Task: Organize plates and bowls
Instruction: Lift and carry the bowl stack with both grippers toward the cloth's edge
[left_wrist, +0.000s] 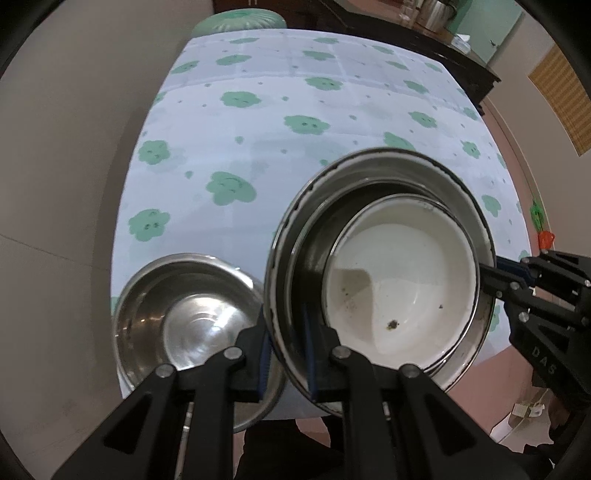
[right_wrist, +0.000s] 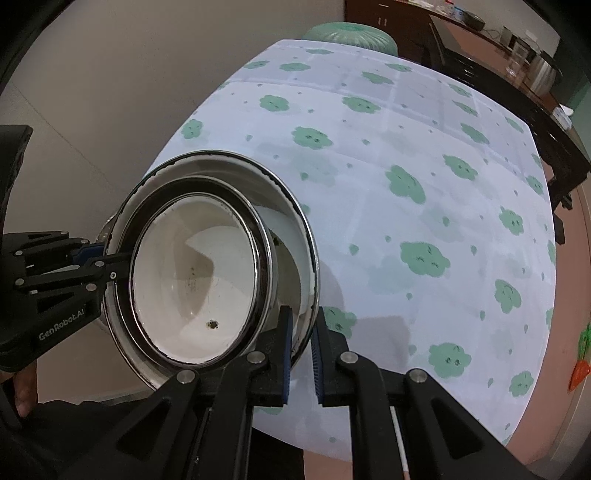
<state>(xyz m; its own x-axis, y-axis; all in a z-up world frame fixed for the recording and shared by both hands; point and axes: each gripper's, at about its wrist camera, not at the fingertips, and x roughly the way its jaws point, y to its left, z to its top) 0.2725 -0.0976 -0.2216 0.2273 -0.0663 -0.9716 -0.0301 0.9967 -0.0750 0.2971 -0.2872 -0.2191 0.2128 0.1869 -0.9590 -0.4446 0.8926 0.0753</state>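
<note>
Cloud-print tablecloth (left_wrist: 295, 129) below: left gripper (left_wrist: 286, 354), right gripper (right_wrist: 303, 354) clamp opposite rims of nested white enamel basins (left_wrist: 399, 280); rigid, slick, chip-prone.

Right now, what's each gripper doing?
Left gripper: shut on the rim of the large white enamel basin.
Right gripper: shut on the basin's opposite rim.

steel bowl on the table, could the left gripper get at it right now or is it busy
Probably not yet. The left gripper is shut on the rim of the nested stack, which the right gripper also clamps. The steel bowl sits uncovered just beside it, so the way looks free once the stack is released.
</note>
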